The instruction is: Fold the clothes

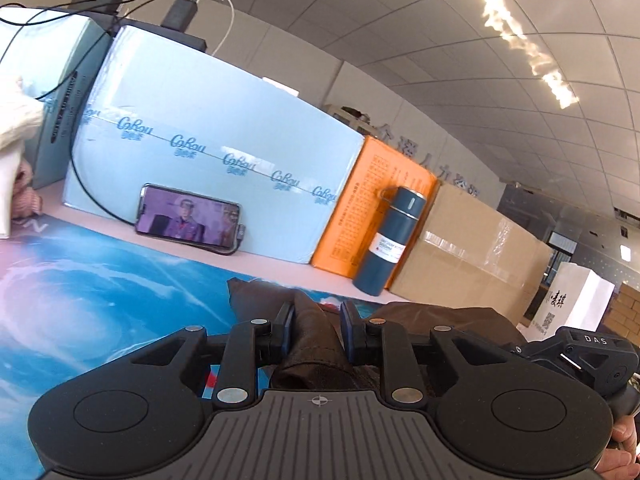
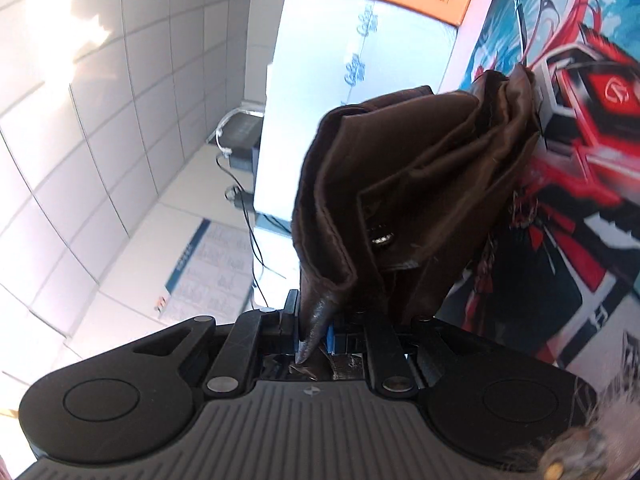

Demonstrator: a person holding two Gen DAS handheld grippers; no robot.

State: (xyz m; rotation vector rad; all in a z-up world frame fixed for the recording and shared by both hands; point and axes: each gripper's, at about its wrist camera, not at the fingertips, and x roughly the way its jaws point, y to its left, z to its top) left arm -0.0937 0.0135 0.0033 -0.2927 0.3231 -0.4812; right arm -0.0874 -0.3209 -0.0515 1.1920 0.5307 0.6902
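Our left gripper [image 1: 316,330] has its blue-padded fingers pinched on a bunched fold of the dark brown, satiny garment [image 1: 316,344]. Our right gripper [image 2: 312,336] clamps a pointed corner of it, the rest ballooning above the glossy printed table mat [image 2: 592,168].

The dark brown, glossy fabric garment [image 2: 404,184] is showing one small silvery stud. The printed table mat [image 1: 80,292] is displaying swirling blue and white, turning red, black and white in the right wrist view. The pale blue carton [image 1: 224,128] is bearing repeated blue script. The orange box [image 1: 360,200] is carrying fine print. The cylindrical flask [image 1: 390,240] is showing dark blue with a white label.
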